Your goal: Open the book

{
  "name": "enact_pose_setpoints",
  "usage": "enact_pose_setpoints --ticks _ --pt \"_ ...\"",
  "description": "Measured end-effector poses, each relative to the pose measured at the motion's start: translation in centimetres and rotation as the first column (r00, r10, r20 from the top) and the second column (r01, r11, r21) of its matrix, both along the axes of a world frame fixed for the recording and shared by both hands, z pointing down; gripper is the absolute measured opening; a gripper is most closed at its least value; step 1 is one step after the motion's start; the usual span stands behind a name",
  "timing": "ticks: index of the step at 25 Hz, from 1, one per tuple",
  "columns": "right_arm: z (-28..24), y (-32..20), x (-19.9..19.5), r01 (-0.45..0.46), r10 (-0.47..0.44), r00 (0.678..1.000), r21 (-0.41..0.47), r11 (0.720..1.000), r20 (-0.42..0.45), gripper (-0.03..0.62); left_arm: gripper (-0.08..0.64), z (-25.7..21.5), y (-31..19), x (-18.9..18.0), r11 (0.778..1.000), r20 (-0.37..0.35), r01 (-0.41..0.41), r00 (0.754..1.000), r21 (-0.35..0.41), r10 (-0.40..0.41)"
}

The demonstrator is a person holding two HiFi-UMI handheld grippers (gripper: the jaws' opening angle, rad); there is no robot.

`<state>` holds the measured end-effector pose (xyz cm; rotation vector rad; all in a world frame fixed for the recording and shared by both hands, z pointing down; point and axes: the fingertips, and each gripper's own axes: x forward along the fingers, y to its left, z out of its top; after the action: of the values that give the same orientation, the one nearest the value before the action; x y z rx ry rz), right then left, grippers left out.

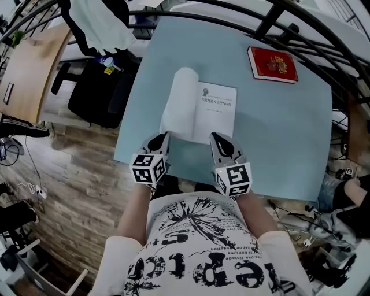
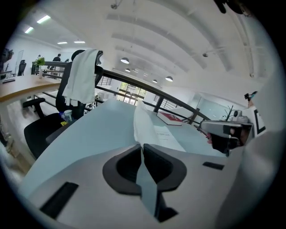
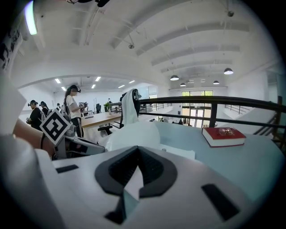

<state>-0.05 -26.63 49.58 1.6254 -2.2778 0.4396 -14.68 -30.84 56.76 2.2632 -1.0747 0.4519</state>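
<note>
A white book lies open in the middle of the light blue table. Its left pages curl up in a roll, and the right page lies flat with a few printed lines. My left gripper is at the book's near left corner, jaws together with nothing between them. My right gripper is at the near edge of the flat page, also shut and empty. The curled pages rise just beyond its tips. I cannot tell whether either gripper touches the book.
A shut red book lies at the table's far right corner. A black office chair draped with a white cloth stands left of the table, beside a wooden desk. A black railing runs behind the table. People stand far off.
</note>
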Motion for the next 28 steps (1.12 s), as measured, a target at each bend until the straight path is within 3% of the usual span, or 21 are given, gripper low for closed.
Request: enact_pose_setpoints --ticks 8,17,23,28 --pt "1.0 -1.8 -2.2 -0.029 0.029 1.0 -0.022 0.999 0.001 0.011 0.043 5.6 -1.7 -4.5 0.992 0.102 0.036 0.995 -0.117 -0.024" --pt "1.4 -2.3 -4.0 -0.05 0.05 0.999 -0.028 0.998 -0.012 0.011 0.082 9.1 -0.6 -5.5 0.976 0.196 -0.041 0.977 -0.213 0.084" --pt "0.6 -1.9 -4.2 -0.054 0.054 0.998 -0.004 0.999 -0.012 0.011 0.138 8.8 -0.9 -7.2 0.98 0.274 -0.017 0.959 -0.201 0.073" --pt "-1.2 -1.8 -3.6 -0.062 0.062 0.998 0.043 0.997 -0.009 0.011 0.14 4.6 -2.3 -7.2 0.996 0.276 0.005 0.961 -0.084 0.019"
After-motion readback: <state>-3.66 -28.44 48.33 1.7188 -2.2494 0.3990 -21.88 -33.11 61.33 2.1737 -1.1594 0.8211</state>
